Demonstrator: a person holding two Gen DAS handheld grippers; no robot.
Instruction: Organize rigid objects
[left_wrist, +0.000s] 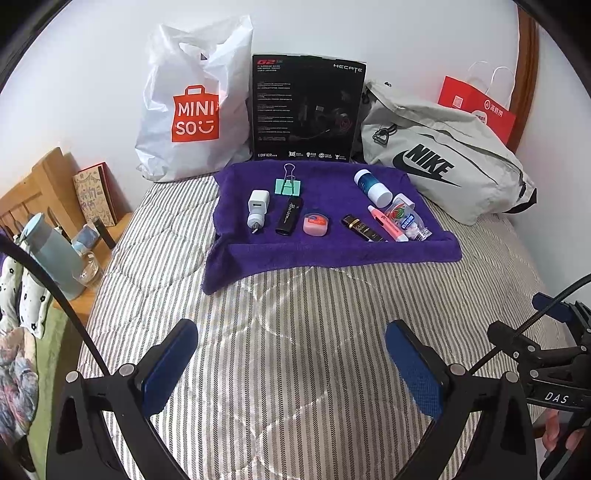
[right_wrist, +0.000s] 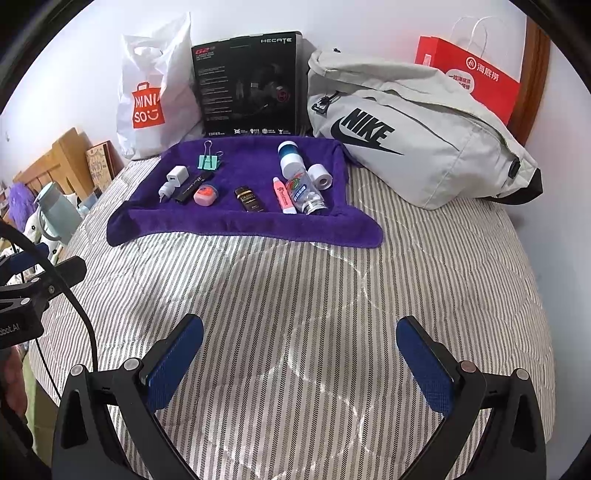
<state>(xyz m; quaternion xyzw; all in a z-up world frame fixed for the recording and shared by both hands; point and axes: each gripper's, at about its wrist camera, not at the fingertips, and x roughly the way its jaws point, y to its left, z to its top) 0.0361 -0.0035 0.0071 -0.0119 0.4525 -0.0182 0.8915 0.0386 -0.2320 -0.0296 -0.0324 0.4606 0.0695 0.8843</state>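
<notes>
A purple towel (left_wrist: 332, 254) (right_wrist: 229, 221) lies on the striped bed and carries small items in a rough row. From left: a white charger (left_wrist: 257, 206), a green binder clip (left_wrist: 289, 184), a black tube (left_wrist: 289, 215), a pink round tin (left_wrist: 315, 223), a dark gold-printed tube (left_wrist: 362, 228), a pink tube (left_wrist: 386, 222), a clear bottle (left_wrist: 408, 220), a white-and-blue bottle (left_wrist: 372, 186). A white tape roll (right_wrist: 320, 175) shows in the right wrist view. My left gripper (left_wrist: 291, 363) and right gripper (right_wrist: 300, 360) both hover open and empty over the bed, well short of the towel.
Behind the towel stand a white Miniso bag (left_wrist: 192, 118), a black headset box (left_wrist: 306, 110), a grey Nike bag (left_wrist: 443, 158) and a red paper bag (left_wrist: 480, 107). A wooden bedside shelf (left_wrist: 48, 184) at left holds a teal bottle (left_wrist: 55, 251).
</notes>
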